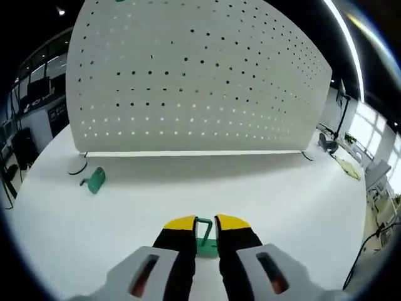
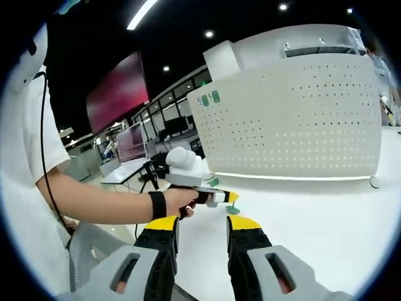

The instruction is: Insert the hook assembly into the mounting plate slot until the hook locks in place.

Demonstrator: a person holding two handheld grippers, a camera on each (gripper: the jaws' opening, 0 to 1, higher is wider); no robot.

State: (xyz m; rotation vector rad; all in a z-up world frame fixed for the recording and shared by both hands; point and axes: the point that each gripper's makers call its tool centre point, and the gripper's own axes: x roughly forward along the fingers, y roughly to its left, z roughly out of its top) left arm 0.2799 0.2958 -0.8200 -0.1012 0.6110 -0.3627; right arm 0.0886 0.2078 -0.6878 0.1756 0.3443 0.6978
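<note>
A green hook [image 1: 204,237] sits between the yellow-tipped jaws of my left gripper [image 1: 205,223], which is shut on it just above the white table. The white perforated mounting plate [image 1: 194,81] stands upright a good way beyond it. A second green hook [image 1: 95,180] lies on the table at the left, near the plate's foot. In the right gripper view, my right gripper [image 2: 203,224] is open with nothing in it. Ahead of it, a person's hand holds the left gripper [image 2: 216,196] with the green hook [image 2: 233,210] at its tip. The plate [image 2: 294,125] stands behind.
A small white round piece [image 1: 76,166] lies beside the second hook. The white table [image 1: 263,188] stretches between my jaws and the plate. Desks and monitors [image 2: 131,147] stand in the room behind, and the person's arm [image 2: 100,200] reaches in from the left.
</note>
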